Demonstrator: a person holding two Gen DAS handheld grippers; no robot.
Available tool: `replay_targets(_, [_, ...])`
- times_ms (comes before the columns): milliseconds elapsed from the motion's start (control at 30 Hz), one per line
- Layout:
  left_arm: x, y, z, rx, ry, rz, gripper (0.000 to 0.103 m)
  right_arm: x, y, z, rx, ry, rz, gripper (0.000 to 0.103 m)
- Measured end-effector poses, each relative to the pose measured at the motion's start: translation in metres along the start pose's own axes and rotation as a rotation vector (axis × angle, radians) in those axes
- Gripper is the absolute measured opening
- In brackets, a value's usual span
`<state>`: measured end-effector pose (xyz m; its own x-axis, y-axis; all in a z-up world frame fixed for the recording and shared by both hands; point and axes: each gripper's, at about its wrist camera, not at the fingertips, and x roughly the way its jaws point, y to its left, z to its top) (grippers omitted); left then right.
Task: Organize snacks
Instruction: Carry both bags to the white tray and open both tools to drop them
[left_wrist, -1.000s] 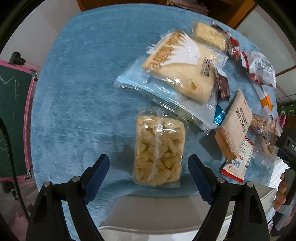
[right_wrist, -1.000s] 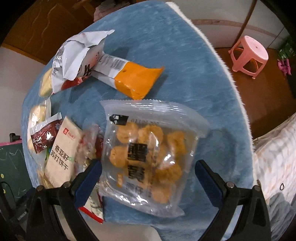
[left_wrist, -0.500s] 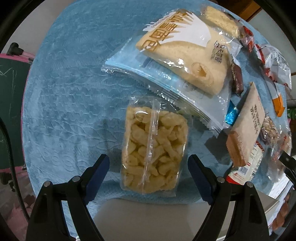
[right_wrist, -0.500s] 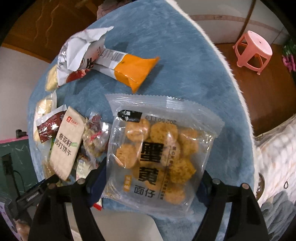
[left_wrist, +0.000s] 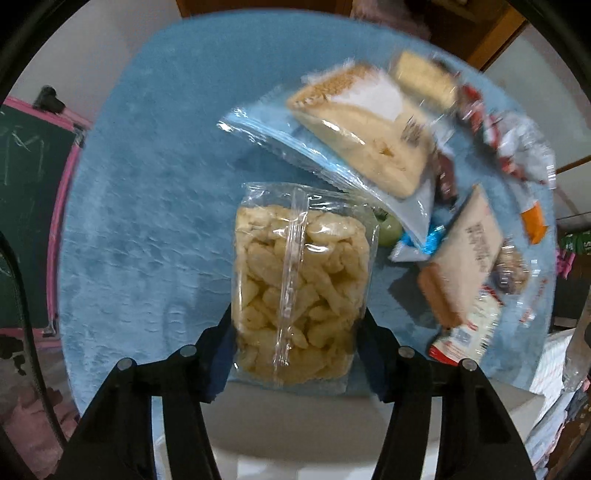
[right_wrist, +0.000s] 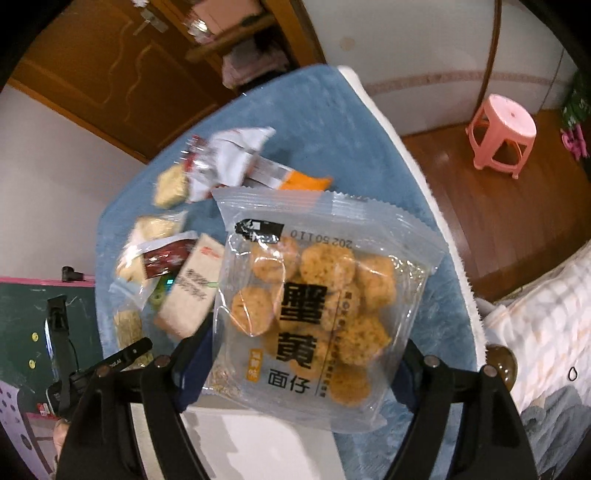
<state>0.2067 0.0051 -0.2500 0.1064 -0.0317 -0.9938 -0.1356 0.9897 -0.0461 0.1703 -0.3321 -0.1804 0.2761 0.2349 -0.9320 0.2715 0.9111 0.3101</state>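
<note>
My left gripper (left_wrist: 295, 354) is shut on a clear bag of pale puffed sticks (left_wrist: 299, 284) and holds it lifted above the blue tablecloth (left_wrist: 147, 206). My right gripper (right_wrist: 303, 365) is shut on a clear bag of round golden snacks (right_wrist: 317, 295) with black characters, lifted above the cloth (right_wrist: 325, 122). The other snacks lie in a pile: a bread pack (left_wrist: 365, 136), a beige biscuit pack (left_wrist: 465, 262), a white and orange bag (right_wrist: 251, 162).
A white box edge (left_wrist: 288, 421) lies below the left gripper, and also shows in the right wrist view (right_wrist: 258, 443). A green chalkboard with pink frame (left_wrist: 33, 206) stands left. A pink stool (right_wrist: 502, 133) stands on the wooden floor right. Bedding (right_wrist: 546, 332) lies at right.
Both grippers have closed on their bags and lifted them off the cloth. Both views have pulled back from the table, showing more of the room.
</note>
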Motion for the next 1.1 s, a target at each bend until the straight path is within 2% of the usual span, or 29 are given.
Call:
replay_targets(167, [-0.061, 0.006, -0.019, 0.033, -0.137, -0.036, 0.058, -0.032, 0.026, -0.016, -0.063, -0.059, 0.018, 0.081])
replay_targets(333, [-0.142, 0.016, -0.030, 0.106, -0.269, -0.088, 0.058, -0.064, 0.057, -0.037, -0.133, -0.098, 0.054, 0.081])
replay_targets(500, [-0.188, 0.019, -0.066, 0.205, -0.367, -0.094, 0.058, -0.087, 0.088, -0.065, -0.211, -0.121, 0.065, 0.081])
replay_targets(600, [-0.210, 0.022, -0.083, 0.241, -0.366, -0.108, 0.058, -0.097, 0.104, -0.086, -0.260, -0.119, 0.065, 0.081])
replay_targets(733, [-0.211, 0.027, -0.107, 0.285, -0.344, -0.116, 0.058, -0.103, 0.111, -0.111, -0.292, -0.122, 0.034, 0.082])
replay_targets(867, [-0.203, 0.028, -0.128, 0.313, -0.321, -0.127, 0.058, -0.101, 0.113, -0.133, -0.297, -0.101, 0.003, 0.082])
replay_targets(967, [-0.192, 0.028, -0.130, 0.308, -0.281, -0.153, 0.058, -0.096, 0.112, -0.147, -0.294, -0.085, -0.023, 0.082])
replay_targets(1100, [-0.175, 0.029, -0.130, 0.293, -0.231, -0.150, 0.058, -0.076, 0.109, -0.156, -0.288, -0.061, -0.102, 0.083])
